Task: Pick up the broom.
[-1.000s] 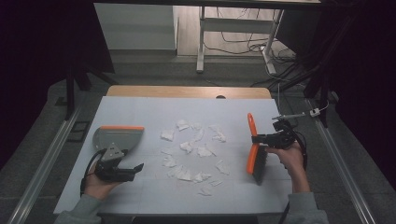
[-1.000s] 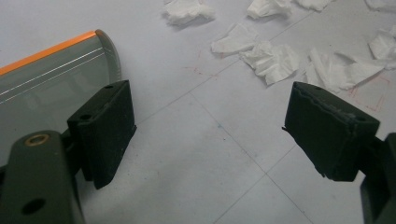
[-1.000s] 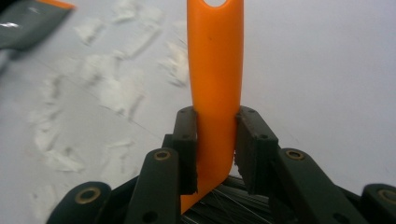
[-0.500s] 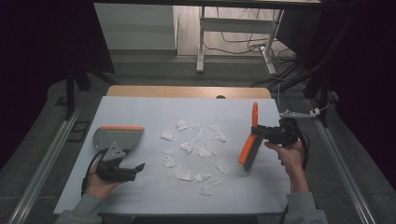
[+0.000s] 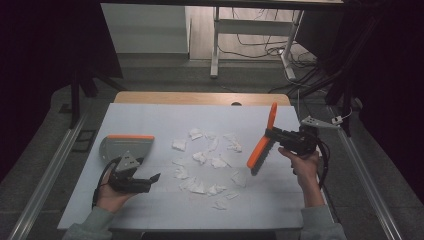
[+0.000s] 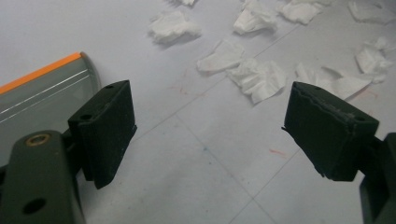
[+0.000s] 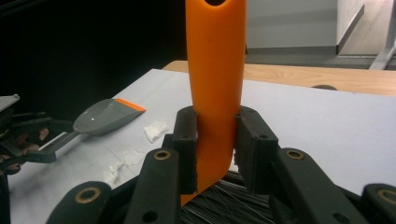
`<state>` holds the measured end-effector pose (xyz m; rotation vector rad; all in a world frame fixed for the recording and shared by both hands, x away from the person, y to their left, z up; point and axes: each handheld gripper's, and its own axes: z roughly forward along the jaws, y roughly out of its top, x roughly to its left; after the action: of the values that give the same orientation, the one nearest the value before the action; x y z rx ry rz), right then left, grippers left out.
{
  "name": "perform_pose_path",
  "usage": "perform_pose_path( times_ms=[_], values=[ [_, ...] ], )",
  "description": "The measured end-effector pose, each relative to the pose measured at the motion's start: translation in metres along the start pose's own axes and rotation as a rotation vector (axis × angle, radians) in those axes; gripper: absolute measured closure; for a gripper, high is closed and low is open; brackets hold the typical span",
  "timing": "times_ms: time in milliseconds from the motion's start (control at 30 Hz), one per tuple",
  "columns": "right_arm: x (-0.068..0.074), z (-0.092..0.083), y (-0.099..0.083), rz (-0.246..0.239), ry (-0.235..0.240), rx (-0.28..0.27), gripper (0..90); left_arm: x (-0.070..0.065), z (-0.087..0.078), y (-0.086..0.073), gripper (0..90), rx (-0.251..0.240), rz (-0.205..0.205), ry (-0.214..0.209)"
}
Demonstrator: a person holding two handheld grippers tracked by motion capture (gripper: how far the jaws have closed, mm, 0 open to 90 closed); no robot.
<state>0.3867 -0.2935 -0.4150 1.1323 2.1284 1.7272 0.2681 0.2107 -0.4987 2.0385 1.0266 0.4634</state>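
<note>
- Nearest to us in the high view, our left gripper (image 5: 150,179) sits low at the table's left front with its jaws spread wide; in the left gripper view the two black, blocky pads stand well apart with bare table between them, pinching nothing.
- Just beyond that gripper lies the dustpan (image 5: 125,147), a flat grey scoop with a thin orange strip along its far edge; in the left gripper view its smooth grey surface (image 6: 42,98) sits just beside the left-hand pad.
- Our right gripper (image 5: 272,134) pinches the orange brush (image 5: 261,147) by its handle; in the right gripper view the pads press on both sides of the smooth, rounded plastic handle (image 7: 215,84), and dark bristles show below them.
- The brush hangs tilted above the table's right half, its lower end near the right edge of the scraps.
- Between the two grippers lie the paper scraps (image 5: 210,160), white, crumpled and torn, scattered in a loose patch across the middle of the table; none touches the dustpan.
- The table (image 5: 150,117) carries a pale, matte sheet with faint grid lines and a few small reddish marks.
- Farther off, a wooden edge (image 5: 200,98) runs along the table's back.
- Beyond it stand white metal legs (image 5: 215,45) with loose cables on the grey floor.
</note>
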Motion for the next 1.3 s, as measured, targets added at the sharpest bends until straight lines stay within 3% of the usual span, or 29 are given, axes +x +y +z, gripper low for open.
perform_pose_path(
  times_ms=[367, 533, 767, 867, 1033, 1300],
  values=[
    [0.024, 0.023, -0.003, 0.0, 0.021, -0.017, 70.9, -0.02, 0.011, 0.02, 17.9, -0.032, 0.043, -0.042],
    [0.035, 0.032, -0.006, 0.004, 0.024, -0.052, 70.9, -0.031, 0.016, 0.03, 17.9, -0.045, 0.059, -0.065],
    [0.05, 0.047, -0.007, 0.006, 0.061, -0.051, 70.8, -0.05, 0.025, 0.047, 19.3, -0.083, 0.075, -0.125],
    [0.056, 0.053, -0.009, 0.014, 0.051, -0.055, 70.8, -0.06, 0.031, 0.055, 19.3, -0.071, 0.108, -0.151],
    [0.061, 0.061, -0.013, 0.037, 0.045, -0.064, 70.8, -0.073, 0.043, 0.064, 19.6, -0.066, 0.129, -0.187],
    [0.069, 0.074, -0.02, 0.058, 0.059, -0.06, 70.8, -0.085, 0.063, 0.071, 24.0, -0.067, 0.132, -0.239]
  ],
)
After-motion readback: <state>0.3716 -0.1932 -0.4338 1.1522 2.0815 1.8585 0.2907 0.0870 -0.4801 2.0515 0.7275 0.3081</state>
